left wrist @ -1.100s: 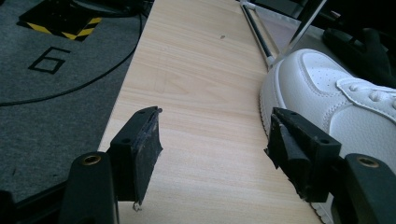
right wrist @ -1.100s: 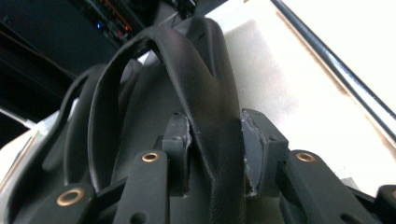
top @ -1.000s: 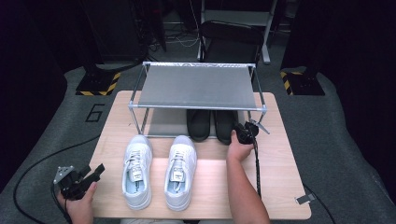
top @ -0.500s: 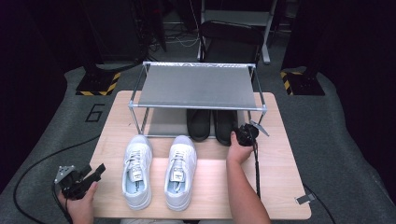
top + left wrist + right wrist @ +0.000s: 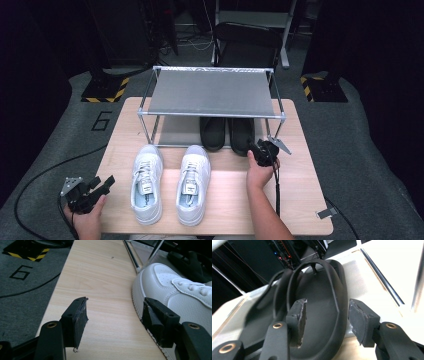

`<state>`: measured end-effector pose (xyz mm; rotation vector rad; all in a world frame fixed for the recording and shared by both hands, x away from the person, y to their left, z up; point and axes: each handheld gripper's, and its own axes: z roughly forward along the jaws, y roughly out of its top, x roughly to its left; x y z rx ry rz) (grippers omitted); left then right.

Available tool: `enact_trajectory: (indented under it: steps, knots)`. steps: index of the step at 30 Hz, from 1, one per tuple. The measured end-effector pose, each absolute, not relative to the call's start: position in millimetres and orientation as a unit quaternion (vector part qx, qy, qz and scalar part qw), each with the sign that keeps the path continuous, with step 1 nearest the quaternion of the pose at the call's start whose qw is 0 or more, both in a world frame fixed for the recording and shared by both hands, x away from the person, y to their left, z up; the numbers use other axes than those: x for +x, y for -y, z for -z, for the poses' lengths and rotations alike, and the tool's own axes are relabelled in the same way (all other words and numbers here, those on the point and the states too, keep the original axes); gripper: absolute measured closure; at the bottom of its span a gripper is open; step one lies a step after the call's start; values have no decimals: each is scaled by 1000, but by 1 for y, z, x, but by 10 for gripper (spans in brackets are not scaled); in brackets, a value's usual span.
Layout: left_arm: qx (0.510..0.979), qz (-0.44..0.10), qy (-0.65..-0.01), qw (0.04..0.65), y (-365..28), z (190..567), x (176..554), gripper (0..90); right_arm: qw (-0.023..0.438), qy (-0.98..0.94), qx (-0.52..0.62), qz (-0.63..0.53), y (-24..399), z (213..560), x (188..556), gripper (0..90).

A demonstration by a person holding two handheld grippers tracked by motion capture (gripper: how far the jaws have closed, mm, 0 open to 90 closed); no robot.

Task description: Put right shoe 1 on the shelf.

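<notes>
My right gripper (image 5: pixel 262 152) sits at the near end of the right black sandal (image 5: pixel 242 134). Its jaws are spread apart and have just been opening. In the right gripper view, the sandal's (image 5: pixel 317 312) side edge runs between the two pads, but the pads do not press on it. One pad (image 5: pixel 299 322) hangs over the footbed and the other pad (image 5: pixel 359 320) is just outside the rim. The sandal lies flat on the lower grey shelf of the shoe rack (image 5: pixel 212 92), under the top shelf, toe pointing away from me. A second black sandal (image 5: pixel 213 133) lies just to its left, side by side with it.

My left gripper (image 5: pixel 90 189) is at the near left corner of the wooden table (image 5: pixel 300 200), held in my left hand (image 5: pixel 86 220). Its jaws are spread wide too, with only bare table (image 5: pixel 100 290) between them. In the left gripper view, the right jaw is just beside the sole of a white sneaker (image 5: pixel 180 292).

Two white sneakers stand on the table in front of the rack, toes pointing far. The left sneaker (image 5: pixel 147 184) and the right sneaker (image 5: pixel 194 184) are near each other but not touching. My right hand (image 5: pixel 259 172) rests on the table just to the right of them.
</notes>
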<state>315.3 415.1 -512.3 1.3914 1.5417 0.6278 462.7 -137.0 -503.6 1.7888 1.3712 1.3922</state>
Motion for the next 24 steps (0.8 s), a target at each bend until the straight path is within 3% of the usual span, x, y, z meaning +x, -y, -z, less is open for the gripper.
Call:
enact_trajectory:
  steps: [10,14,24]
  knots:
    - [582,-236,-620,470,-406,510,318,340,226,-534,621,-528,139,489,427,456]
    - [593,-218,-610,478,-402,505,316,397,215,-554,600,-535,143,493,405,458]
    - [612,-209,-582,494,-389,487,312,394,224,-639,541,-500,148,501,342,466]
